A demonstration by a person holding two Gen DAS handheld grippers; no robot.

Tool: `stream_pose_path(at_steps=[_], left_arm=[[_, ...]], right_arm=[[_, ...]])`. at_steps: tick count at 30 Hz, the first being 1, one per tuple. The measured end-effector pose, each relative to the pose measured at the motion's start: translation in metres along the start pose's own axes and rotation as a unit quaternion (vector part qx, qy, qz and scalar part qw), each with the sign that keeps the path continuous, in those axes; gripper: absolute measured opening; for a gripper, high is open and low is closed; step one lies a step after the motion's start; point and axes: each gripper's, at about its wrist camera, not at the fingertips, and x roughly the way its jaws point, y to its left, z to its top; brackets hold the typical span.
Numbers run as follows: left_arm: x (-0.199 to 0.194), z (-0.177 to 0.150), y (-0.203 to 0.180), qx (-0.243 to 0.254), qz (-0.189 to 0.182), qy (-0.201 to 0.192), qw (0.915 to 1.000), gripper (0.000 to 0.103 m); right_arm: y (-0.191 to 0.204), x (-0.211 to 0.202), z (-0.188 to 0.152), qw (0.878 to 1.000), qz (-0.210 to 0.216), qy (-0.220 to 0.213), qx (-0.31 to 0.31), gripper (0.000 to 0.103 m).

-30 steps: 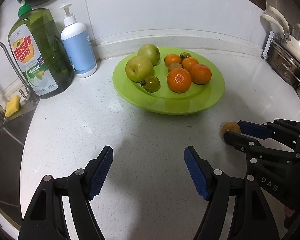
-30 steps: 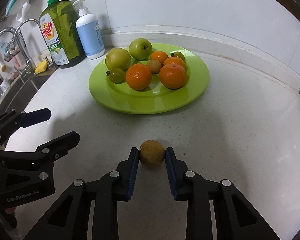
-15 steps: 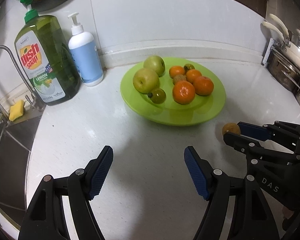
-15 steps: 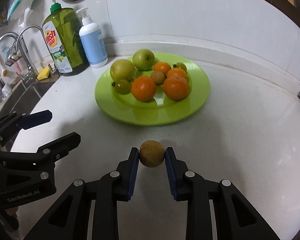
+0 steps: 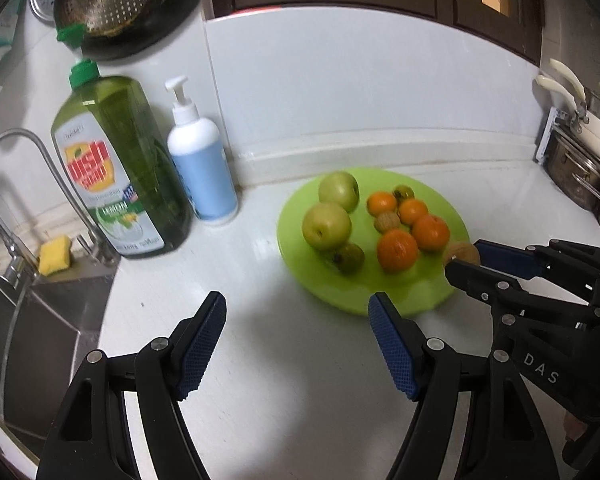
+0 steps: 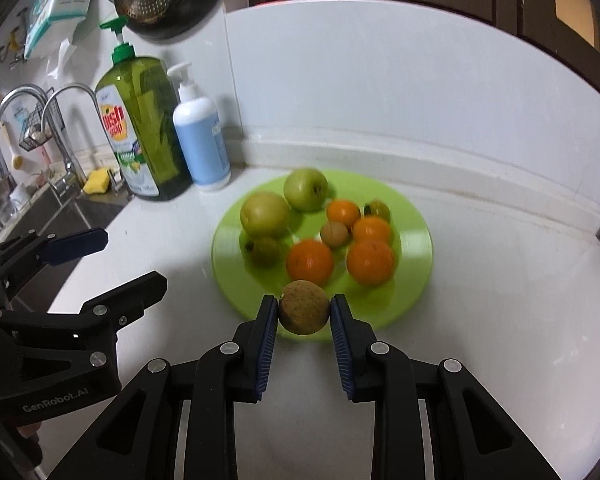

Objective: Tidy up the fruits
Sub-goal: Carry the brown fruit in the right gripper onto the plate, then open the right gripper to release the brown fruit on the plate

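Risk entry: right hand-held gripper (image 6: 304, 314) clamped on brown fruit (image 6: 304, 313) above near rim of green plate (image 6: 420, 280); slip or roll-off likely if released early. Left hand-held gripper (image 5: 296, 340) apart, empty.

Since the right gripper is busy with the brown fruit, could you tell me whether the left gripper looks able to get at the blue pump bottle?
Probably yes: the left gripper is open and holds nothing, and only bare counter lies between it and the blue pump bottle.

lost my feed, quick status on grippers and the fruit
Right gripper shut on brown fruit, at green plate's near rim. Left gripper open, empty. Nothing in the way.
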Motion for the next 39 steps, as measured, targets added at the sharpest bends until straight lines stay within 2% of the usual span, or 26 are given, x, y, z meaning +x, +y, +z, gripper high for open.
stream_pose_path(at_steps=[14, 26, 39], left_arm=[[0.011, 0.023, 0.017, 0.004, 0.020, -0.011, 0.9997, 0.073], [0.038, 0.030, 0.028, -0.004, 0.023, 0.001, 0.9997, 0.073], [0.064, 0.038, 0.030, -0.002, 0.020, 0.009, 0.9998, 0.073]], right_arm=[[0.004, 0.016, 0.046, 1.000, 0.003, -0.029, -0.013, 0.028], [0.005, 0.053, 0.064, 1.000, 0.001, -0.009, -0.016, 0.028], [-0.003, 0.083, 0.066, 1.000, -0.001, 0.013, -0.012, 0.028]])
